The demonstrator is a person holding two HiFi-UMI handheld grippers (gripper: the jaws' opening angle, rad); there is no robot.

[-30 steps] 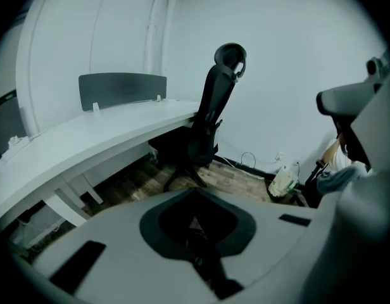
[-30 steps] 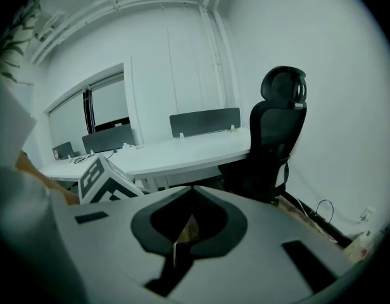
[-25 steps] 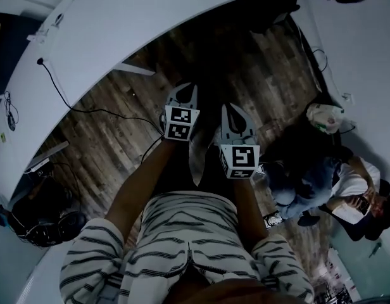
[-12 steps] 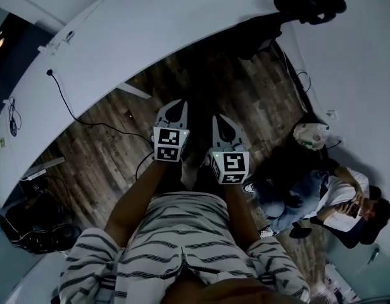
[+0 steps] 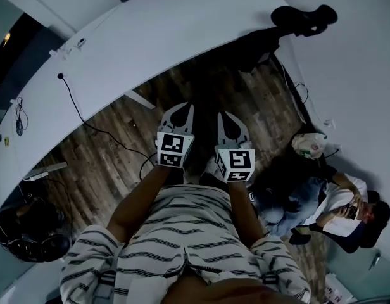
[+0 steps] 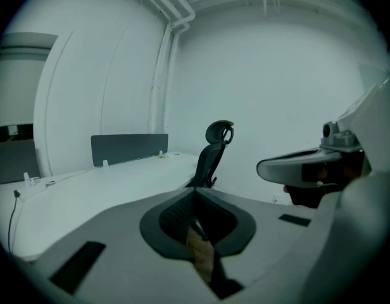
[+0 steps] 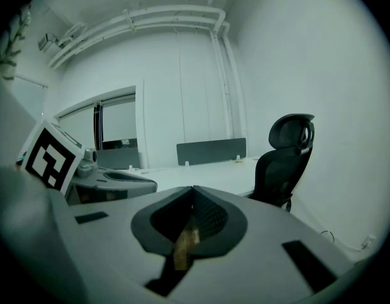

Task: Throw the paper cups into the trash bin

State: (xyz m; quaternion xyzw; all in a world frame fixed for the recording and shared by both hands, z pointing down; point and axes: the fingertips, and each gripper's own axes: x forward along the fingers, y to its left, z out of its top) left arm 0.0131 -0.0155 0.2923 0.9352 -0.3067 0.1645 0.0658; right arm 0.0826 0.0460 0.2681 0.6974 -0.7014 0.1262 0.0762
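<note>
No readable text, brand or number was found; only square coded markers were seen on the left cube (image 5: 171, 151) and right cube (image 5: 235, 164).

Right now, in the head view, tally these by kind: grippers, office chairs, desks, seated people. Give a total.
Grippers: 2 (left gripper, right gripper)
Office chair: 1
White desk: 1
Seated person: 1
Total: 5
</note>
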